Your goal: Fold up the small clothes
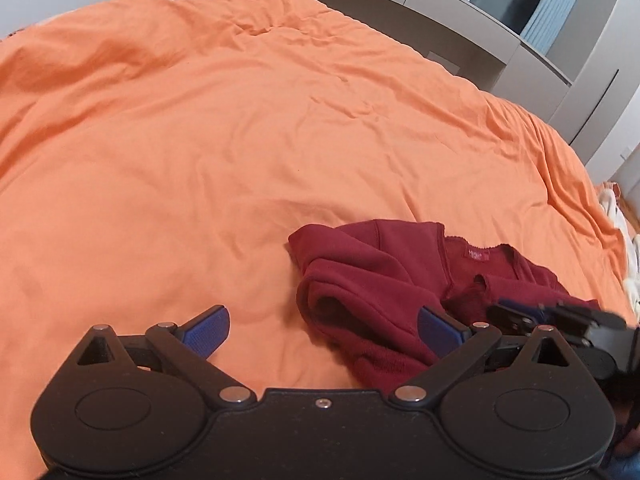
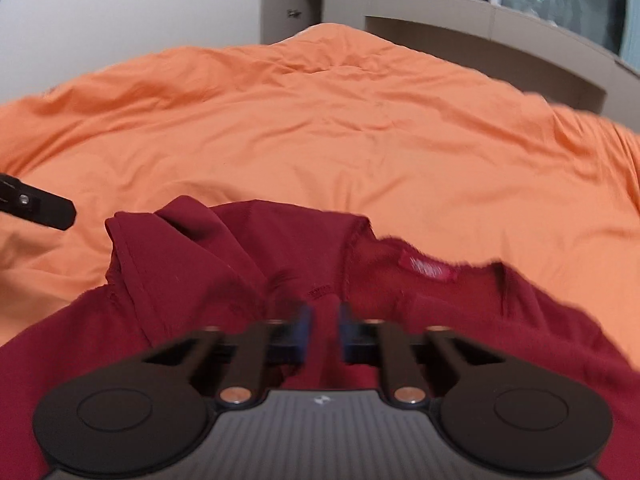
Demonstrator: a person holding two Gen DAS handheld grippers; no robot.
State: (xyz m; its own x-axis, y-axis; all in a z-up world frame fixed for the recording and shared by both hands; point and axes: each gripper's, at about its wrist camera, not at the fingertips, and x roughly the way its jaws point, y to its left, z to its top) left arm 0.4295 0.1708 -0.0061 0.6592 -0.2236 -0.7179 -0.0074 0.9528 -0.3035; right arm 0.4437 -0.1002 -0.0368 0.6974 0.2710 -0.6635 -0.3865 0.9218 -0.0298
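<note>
- The left gripper (image 1: 322, 330) hangs over the orange duvet (image 1: 200, 140) with its blue pads spread wide and nothing between them; its right pad (image 1: 436, 330) reaches the near left edge of the garment
- The dark red top (image 1: 372, 276) lies crumpled on the duvet, near the front edge, red neck label (image 2: 428, 270) facing up
- The right gripper (image 2: 323, 326) is clenched on a fold of the dark red top just below the neckline; its view is blurred
- Grey shelving (image 2: 480, 16) stands behind the bed
</note>
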